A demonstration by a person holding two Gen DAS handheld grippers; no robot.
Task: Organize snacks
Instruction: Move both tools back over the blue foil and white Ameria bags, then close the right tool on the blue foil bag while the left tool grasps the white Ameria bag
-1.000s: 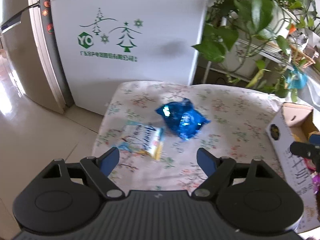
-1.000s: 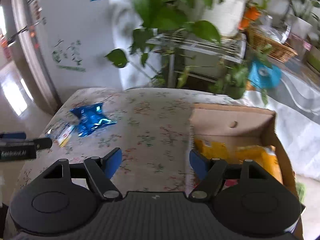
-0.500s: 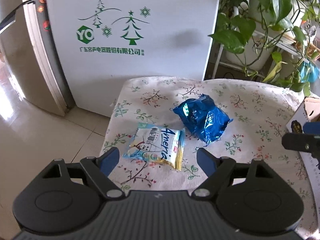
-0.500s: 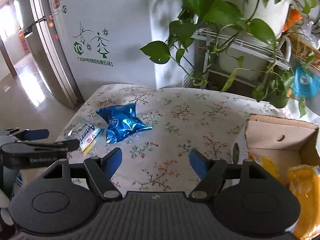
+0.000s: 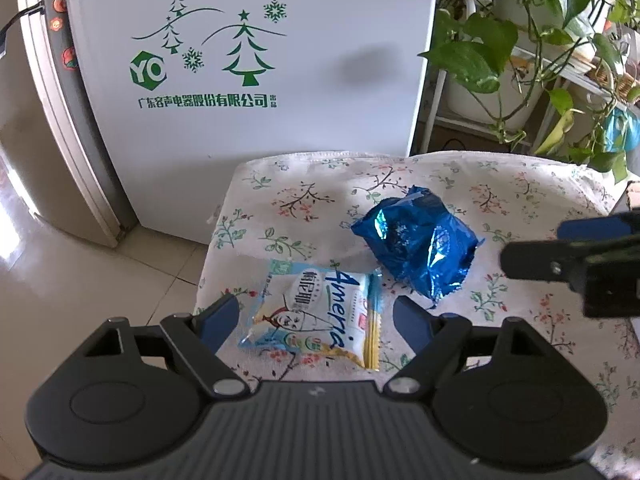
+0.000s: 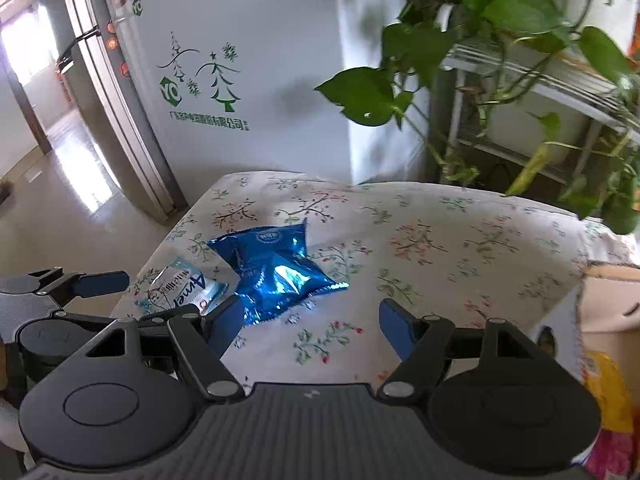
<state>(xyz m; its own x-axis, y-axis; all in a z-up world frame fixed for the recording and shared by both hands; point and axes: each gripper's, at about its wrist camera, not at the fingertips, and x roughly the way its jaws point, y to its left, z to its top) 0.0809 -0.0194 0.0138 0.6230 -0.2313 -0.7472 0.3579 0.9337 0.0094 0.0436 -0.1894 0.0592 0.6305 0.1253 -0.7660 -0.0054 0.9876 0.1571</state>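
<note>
Snack packet (image 5: 320, 316) lies between the gaping left gripper (image 5: 316, 318) fingers — unclamped; right gripper (image 6: 312, 320) open beside the blue bag (image 6: 276, 268).

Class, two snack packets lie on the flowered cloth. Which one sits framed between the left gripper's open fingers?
The white packet with blue lettering, flat at the cloth's near corner. The crumpled blue foil packet lies beyond it, outside the left gripper.

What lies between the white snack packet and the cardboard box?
The blue foil bag, then bare flowered cloth, between the white packet and the box, seen in the right wrist view.
</note>
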